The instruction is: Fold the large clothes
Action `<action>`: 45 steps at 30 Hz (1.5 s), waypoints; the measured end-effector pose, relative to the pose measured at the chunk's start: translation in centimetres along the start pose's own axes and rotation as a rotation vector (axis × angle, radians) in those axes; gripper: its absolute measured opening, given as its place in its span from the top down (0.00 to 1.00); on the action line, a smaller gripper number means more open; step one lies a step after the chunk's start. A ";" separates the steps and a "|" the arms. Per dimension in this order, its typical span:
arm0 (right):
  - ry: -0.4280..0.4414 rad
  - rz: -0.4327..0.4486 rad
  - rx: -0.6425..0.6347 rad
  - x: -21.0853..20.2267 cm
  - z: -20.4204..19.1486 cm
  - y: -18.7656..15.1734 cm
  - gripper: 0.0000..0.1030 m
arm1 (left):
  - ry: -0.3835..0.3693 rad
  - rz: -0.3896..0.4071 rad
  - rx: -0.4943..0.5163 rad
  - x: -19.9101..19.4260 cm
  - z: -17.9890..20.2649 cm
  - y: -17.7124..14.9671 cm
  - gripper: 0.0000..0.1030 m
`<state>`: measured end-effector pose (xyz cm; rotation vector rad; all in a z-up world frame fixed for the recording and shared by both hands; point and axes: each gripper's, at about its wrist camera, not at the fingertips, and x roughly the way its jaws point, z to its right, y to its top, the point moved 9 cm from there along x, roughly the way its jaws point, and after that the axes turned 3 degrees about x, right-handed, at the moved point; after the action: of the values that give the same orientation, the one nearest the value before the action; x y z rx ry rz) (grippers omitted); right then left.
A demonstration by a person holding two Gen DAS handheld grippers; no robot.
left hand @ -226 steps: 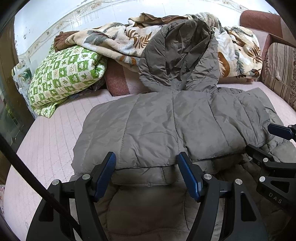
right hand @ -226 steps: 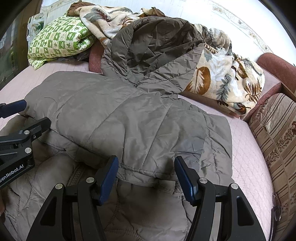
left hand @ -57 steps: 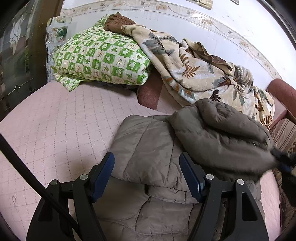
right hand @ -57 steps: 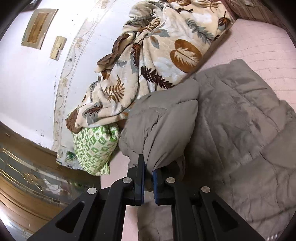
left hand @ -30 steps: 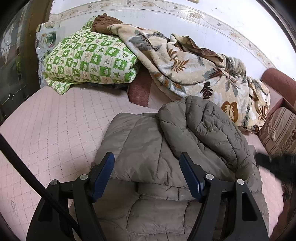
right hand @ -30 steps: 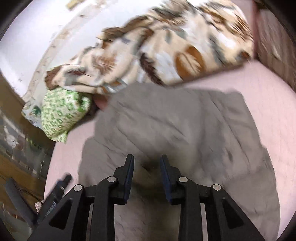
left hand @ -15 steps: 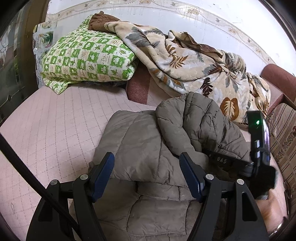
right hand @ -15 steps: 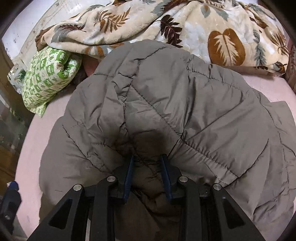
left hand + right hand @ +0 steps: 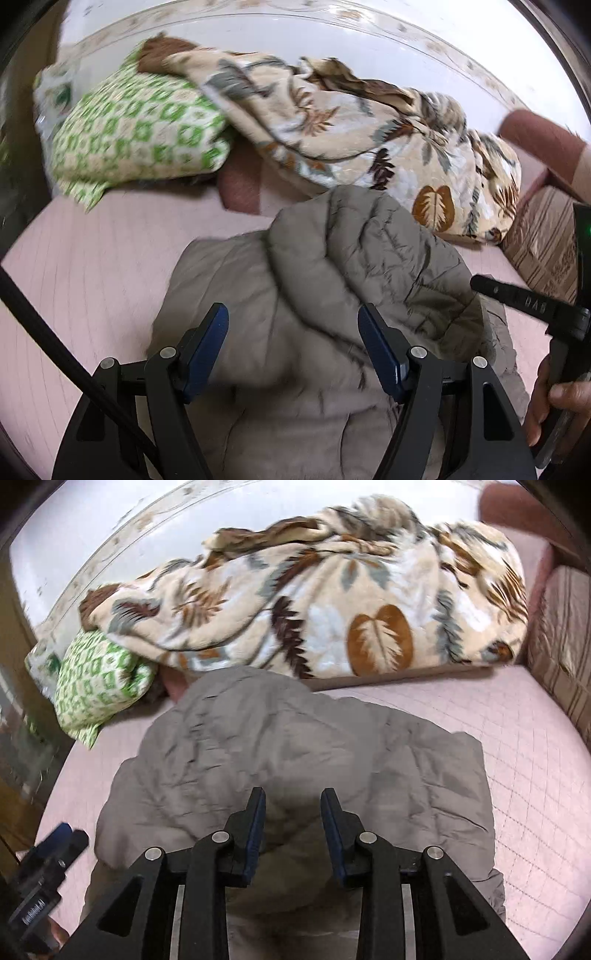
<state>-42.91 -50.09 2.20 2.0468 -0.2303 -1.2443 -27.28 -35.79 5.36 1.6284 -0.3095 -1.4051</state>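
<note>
A grey-brown quilted puffer jacket (image 9: 295, 753) lies folded in a bundle on the pink quilted bed cover (image 9: 517, 746). The left gripper (image 9: 293, 343) and right gripper (image 9: 293, 812) hover over it, jaws apart, holding nothing. Black right-gripper body reads "DAS" (image 9: 532, 303).

A pale pink quilted mattress cover (image 9: 524, 738) with a diamond stitch fills the near ground. Along the far edge lie a green-and-white patterned pillow (image 9: 140, 136) on the left and a cream leaf-print blanket (image 9: 332, 590) heaped to the right. Behind runs a white wall (image 9: 332, 40) with a floral border. A striped cushion (image 9: 546, 243) stands at far right.
</note>
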 end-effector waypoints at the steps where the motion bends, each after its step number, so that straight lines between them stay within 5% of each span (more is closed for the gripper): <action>1: -0.011 -0.013 0.006 0.6 0.6 0.0 0.67 | -0.006 -0.009 0.008 0.8 0.5 0.3 0.30; 8: -0.047 -0.115 -0.041 4.2 1.0 -3.1 0.67 | 0.023 -0.187 0.069 7.6 1.6 -3.1 0.30; 13: -0.063 -0.159 -0.061 5.9 1.5 -4.8 0.63 | 0.067 -0.179 0.110 8.2 1.5 -4.5 0.27; 20: 0.015 -0.073 -0.023 -1.1 0.1 -5.9 0.63 | 0.031 -0.088 0.077 2.2 1.2 -4.6 0.27; 28: 0.093 -0.067 -0.070 -9.3 -1.9 -13.2 0.58 | 0.039 -0.022 0.115 -7.7 1.9 -9.5 0.27; 36: 0.079 -0.083 -0.131 -14.4 -2.6 -20.5 0.55 | 0.058 -0.055 0.106 -13.2 0.5 -16.4 0.27; 45: 0.034 -0.073 -0.096 -17.2 -0.4 -25.5 0.54 | 0.122 -0.052 0.127 -16.3 -1.9 -20.2 0.27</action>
<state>-56.74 -22.98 -2.37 2.0077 -0.0794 -1.2390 -38.11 -12.62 0.27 1.8299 -0.2919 -1.3405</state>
